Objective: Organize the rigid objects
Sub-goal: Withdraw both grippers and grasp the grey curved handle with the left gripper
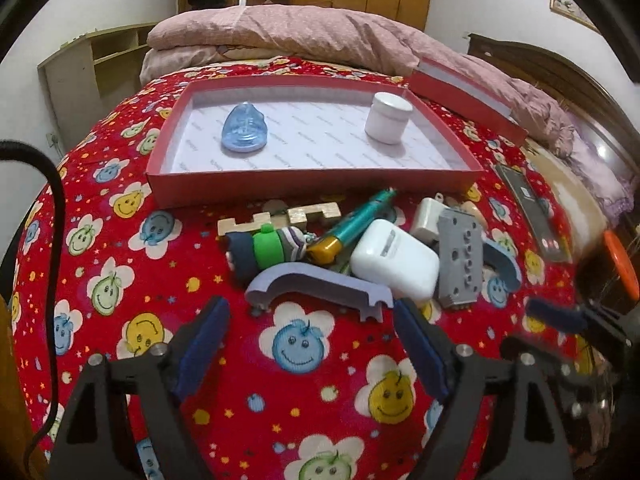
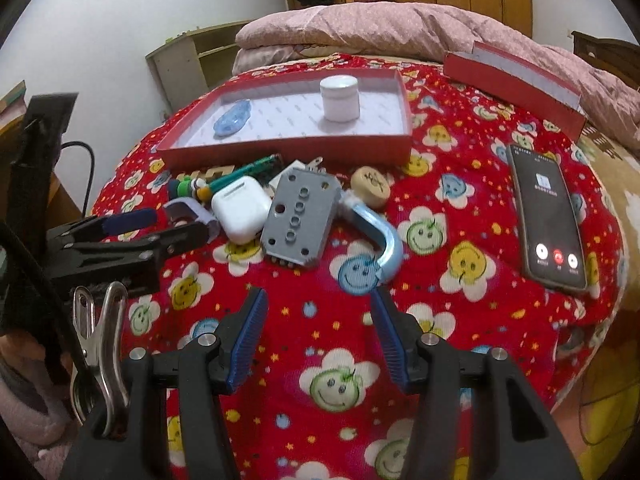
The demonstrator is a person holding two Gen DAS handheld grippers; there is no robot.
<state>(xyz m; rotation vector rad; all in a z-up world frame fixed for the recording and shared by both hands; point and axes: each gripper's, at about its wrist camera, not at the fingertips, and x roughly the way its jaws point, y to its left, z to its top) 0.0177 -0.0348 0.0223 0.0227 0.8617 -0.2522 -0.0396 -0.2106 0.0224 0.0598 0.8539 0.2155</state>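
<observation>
A red box (image 1: 316,182) (image 2: 288,148) lies on the bed and holds a blue drop-shaped piece (image 1: 244,129) (image 2: 233,120) and a white jar (image 1: 388,117) (image 2: 340,98). In front of it is a pile: a white earbud case (image 1: 394,260) (image 2: 240,208), a grey plate with holes (image 1: 458,264) (image 2: 300,220), a purple curved bracket (image 1: 320,284), a light blue curved bracket (image 2: 380,236), a teal pen (image 1: 356,224), a wooden piece (image 1: 280,216) and a round wooden disc (image 2: 370,186). My left gripper (image 1: 312,320) is open just before the purple bracket. My right gripper (image 2: 320,304) is open near the blue bracket.
A phone (image 2: 548,216) with a lit call screen lies on the red smiley blanket (image 2: 320,360) at the right. The red box lid (image 2: 516,80) leans against the pink quilt (image 1: 300,28) behind. A metal clip (image 2: 100,340) hangs at lower left.
</observation>
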